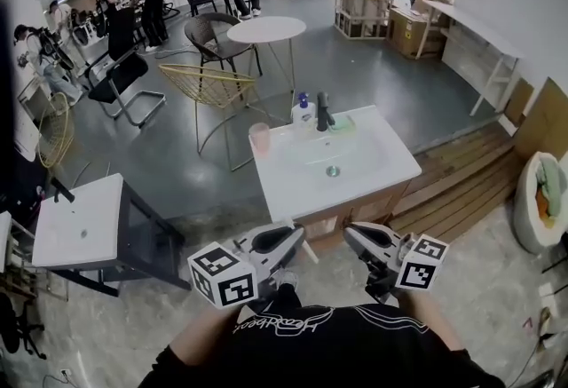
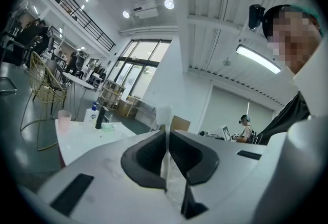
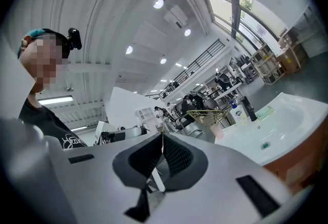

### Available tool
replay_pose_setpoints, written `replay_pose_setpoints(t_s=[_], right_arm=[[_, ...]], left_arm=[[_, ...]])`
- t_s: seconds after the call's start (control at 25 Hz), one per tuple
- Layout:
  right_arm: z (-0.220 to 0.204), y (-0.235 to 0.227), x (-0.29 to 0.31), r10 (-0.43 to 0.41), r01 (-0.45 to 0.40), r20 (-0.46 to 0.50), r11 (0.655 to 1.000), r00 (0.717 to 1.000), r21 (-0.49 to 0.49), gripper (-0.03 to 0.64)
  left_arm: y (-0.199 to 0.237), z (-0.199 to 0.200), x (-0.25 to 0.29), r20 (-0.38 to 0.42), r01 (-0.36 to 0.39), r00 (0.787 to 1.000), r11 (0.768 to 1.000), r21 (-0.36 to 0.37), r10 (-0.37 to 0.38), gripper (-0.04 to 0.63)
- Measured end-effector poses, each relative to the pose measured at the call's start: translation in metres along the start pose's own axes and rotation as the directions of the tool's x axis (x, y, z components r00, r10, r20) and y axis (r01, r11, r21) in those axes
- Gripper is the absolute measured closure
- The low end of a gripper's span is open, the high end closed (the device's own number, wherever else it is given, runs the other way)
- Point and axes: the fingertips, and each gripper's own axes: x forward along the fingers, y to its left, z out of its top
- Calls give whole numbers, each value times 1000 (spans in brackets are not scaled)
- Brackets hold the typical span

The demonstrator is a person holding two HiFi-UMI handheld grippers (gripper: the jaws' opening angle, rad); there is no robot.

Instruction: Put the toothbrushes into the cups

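Left gripper (image 1: 295,240) and right gripper (image 1: 352,233), jaws pressed together and empty, face the sink surface (image 1: 293,191) at twelve o'clock, pink cup (image 1: 259,139) at eleven. Probably approaching; next, find the unseen toothbrushes.

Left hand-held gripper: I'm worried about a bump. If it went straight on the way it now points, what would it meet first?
Probably the near edge of the white washbasin counter, towards its left end in the head view. Height is unclear, so it might pass just over the top.
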Motion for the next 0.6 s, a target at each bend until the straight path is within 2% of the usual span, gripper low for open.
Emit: replay_pose_setpoints(t_s=[0.6], right_arm=[[49,-126,139,-80,81,-21,994,997,66,586]], left_arm=[[189,72,43,-26,-7,1000,997,-73,5,572]])
